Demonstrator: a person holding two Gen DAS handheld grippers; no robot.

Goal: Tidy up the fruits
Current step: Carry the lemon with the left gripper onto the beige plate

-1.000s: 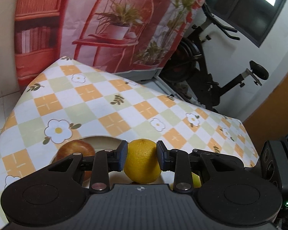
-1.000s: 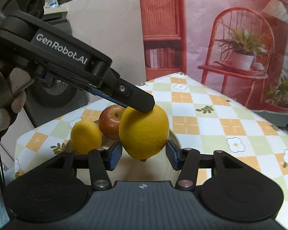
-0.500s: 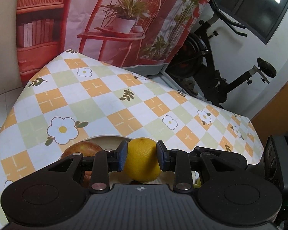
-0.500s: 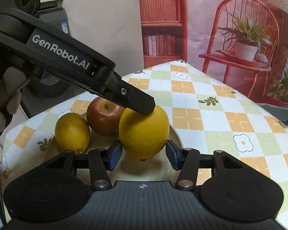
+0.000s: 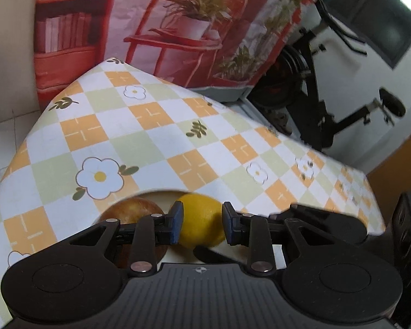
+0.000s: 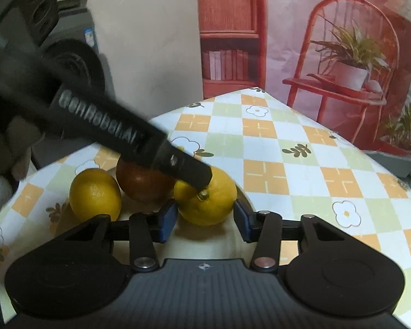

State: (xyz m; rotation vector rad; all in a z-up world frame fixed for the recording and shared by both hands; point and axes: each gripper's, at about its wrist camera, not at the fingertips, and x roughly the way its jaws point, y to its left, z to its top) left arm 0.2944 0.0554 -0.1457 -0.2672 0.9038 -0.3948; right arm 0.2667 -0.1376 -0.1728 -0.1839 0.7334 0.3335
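Left gripper [image 5: 200, 225]: its two blue-padded fingers sit either side of a lemon [image 5: 200, 220]; the left pad touches the peel, and at the right pad I cannot tell whether there is a gap, so whether it grips cannot be told. In the right wrist view its black finger [image 6: 183, 168] lies across the top of that lemon [image 6: 207, 197], beside the stem end.
Right gripper [image 6: 204, 220]: fingers spread wide, holding nothing; the same lemon lies just beyond and between the pads, with a gap on each side.
Lemon: resting in a pale plate [image 6: 205, 242], at the plate's right side in the right wrist view.
Apple [image 6: 143, 182]: red, in the plate just left of the lemon and behind the left gripper's finger; partly hidden in the left wrist view [image 5: 131, 211].
Second lemon [image 6: 95, 194]: left of the apple, at the plate's left edge, near the table's left edge.
Table [image 6: 287, 159]: covered in an orange, green and white checked cloth with flowers; the plate sits at its near end.
Beyond the table: a red chair-and-plant backdrop [image 5: 194, 27] and an exercise bike [image 5: 315, 87].
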